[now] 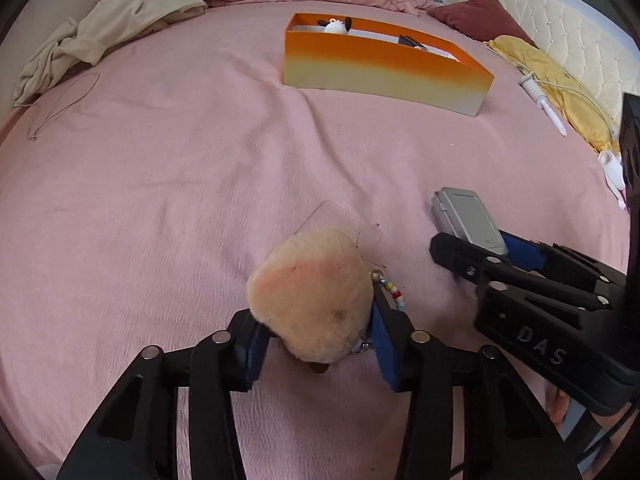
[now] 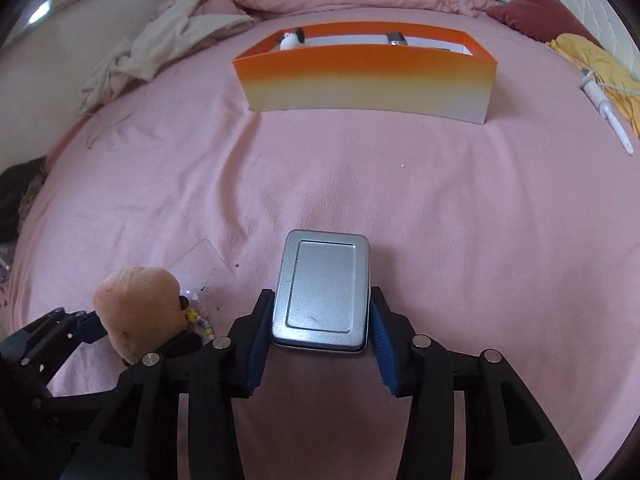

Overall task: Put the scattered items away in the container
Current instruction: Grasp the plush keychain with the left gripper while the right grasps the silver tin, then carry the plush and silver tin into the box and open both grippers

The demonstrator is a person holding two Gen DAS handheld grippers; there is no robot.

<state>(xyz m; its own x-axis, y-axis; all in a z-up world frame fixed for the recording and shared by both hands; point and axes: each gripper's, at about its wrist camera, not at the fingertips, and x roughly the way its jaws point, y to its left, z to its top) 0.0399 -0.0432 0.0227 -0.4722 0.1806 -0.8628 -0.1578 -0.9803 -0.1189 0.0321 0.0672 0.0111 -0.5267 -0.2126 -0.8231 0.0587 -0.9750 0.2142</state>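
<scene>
An orange box (image 1: 384, 68) stands on the pink bed ahead; it shows in the right wrist view (image 2: 368, 80) too. Inside it sit a small white and black plush (image 1: 336, 25) and a dark item (image 1: 412, 42). My left gripper (image 1: 320, 336) is shut on a tan plush keychain (image 1: 312, 292) with a bead strap (image 1: 394, 292). My right gripper (image 2: 320, 332) is shut on a silver metal tin (image 2: 322, 292). The right gripper also shows in the left wrist view (image 1: 472, 252), to the right of the plush. The plush shows at lower left in the right wrist view (image 2: 140, 308).
A clear plastic sheet (image 1: 340, 220) lies on the bed under the plush. A beige garment (image 1: 108, 28) lies far left, a thin cord (image 1: 60, 104) beside it. A yellow cloth (image 1: 560, 88), white tube (image 1: 544, 104) and maroon pillow (image 1: 480, 16) lie right.
</scene>
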